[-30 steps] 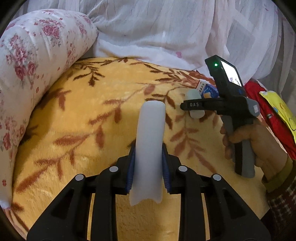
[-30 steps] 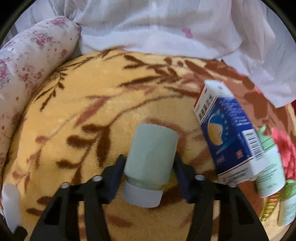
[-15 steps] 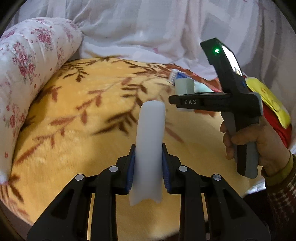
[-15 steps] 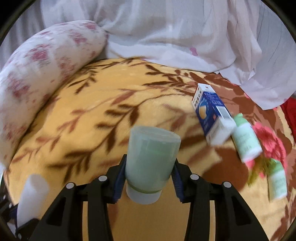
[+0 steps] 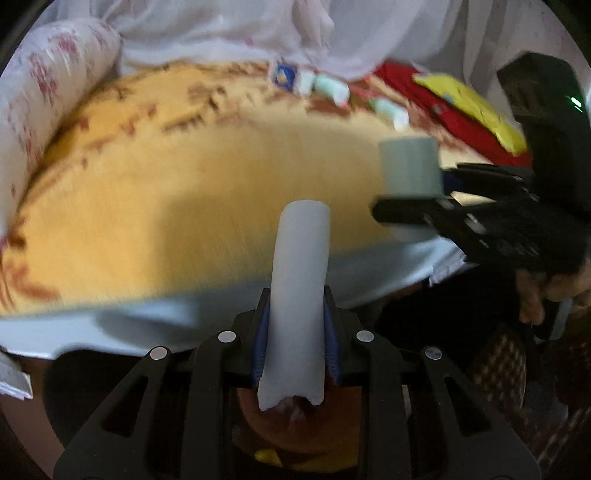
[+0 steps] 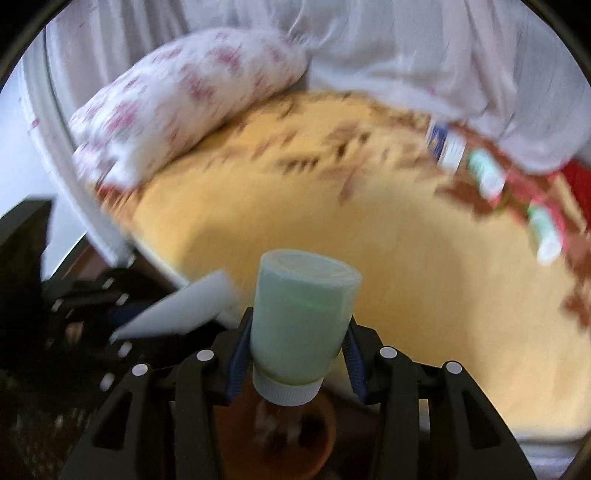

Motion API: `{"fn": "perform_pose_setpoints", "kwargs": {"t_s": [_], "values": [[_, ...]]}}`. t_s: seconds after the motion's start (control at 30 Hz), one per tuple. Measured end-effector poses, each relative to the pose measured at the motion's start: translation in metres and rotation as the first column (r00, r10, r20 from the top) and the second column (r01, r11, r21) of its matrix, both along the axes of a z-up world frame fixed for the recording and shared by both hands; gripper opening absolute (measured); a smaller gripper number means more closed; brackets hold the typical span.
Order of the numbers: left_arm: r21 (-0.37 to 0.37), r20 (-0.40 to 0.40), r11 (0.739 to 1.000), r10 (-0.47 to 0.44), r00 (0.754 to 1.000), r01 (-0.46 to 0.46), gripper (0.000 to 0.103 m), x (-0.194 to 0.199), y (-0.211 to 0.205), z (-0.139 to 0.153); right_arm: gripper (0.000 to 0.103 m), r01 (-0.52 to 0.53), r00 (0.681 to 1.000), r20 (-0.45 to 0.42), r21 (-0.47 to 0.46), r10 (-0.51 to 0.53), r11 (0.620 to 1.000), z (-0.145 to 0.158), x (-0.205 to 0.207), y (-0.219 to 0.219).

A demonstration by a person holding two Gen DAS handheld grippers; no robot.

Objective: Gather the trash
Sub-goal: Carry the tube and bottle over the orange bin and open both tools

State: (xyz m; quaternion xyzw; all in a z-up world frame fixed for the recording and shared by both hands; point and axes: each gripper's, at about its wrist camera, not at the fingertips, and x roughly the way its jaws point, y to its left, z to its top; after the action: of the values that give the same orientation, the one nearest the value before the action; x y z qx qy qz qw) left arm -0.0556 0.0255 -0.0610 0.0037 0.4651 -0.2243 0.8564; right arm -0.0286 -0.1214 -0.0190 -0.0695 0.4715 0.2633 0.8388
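Observation:
A flattened white tube (image 5: 299, 280) stands upright in my left gripper (image 5: 295, 325), which is shut on it. My right gripper (image 6: 295, 350) is shut on a pale green bottle (image 6: 303, 310) held with its white cap down. Both hang past the bed's edge, over a round reddish-brown bin (image 6: 328, 421) that also shows in the left wrist view as a bin (image 5: 251, 410). The right gripper (image 5: 402, 199) with its bottle (image 5: 408, 168) sits to the right of the left one. On the blanket lie a blue carton (image 6: 443, 144) and two green bottles (image 6: 484, 173).
A yellow leaf-patterned blanket (image 5: 184, 177) covers the bed, and a pale sheet edge (image 5: 369, 269) runs along its front. A floral pillow (image 6: 184, 96) lies at the left and white cloth (image 5: 221, 33) at the back. Red and yellow fabric (image 5: 469, 107) is at the far right.
Both grippers have pulled back from over the blanket to beyond the bed's edge, each still holding its item. The bin has come into view beneath them, and the carton and bottles look farther off.

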Motion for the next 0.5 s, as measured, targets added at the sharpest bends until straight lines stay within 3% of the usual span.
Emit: {"fn": "perform_pose_setpoints", "kwargs": {"t_s": [0.27, 0.43, 0.5], "values": [[0.040, -0.149, 0.998, -0.043, 0.988, 0.050, 0.025, -0.026, -0.002, -0.044, 0.044, -0.057, 0.970, -0.239, -0.049, 0.044, 0.997, -0.080, -0.060, 0.006], [0.044, -0.207, 0.996, -0.062, 0.976, 0.073, 0.027, -0.033, -0.007, -0.057, 0.043, -0.086, 0.956, -0.287, -0.063, 0.065, 0.994, -0.098, -0.067, 0.014], [0.043, -0.212, 0.997, -0.056, 0.976, 0.067, 0.034, -0.035, -0.005, -0.058, 0.054, -0.092, 0.956, -0.286, -0.072, 0.068, 0.993, -0.098, -0.067, 0.016]]}}
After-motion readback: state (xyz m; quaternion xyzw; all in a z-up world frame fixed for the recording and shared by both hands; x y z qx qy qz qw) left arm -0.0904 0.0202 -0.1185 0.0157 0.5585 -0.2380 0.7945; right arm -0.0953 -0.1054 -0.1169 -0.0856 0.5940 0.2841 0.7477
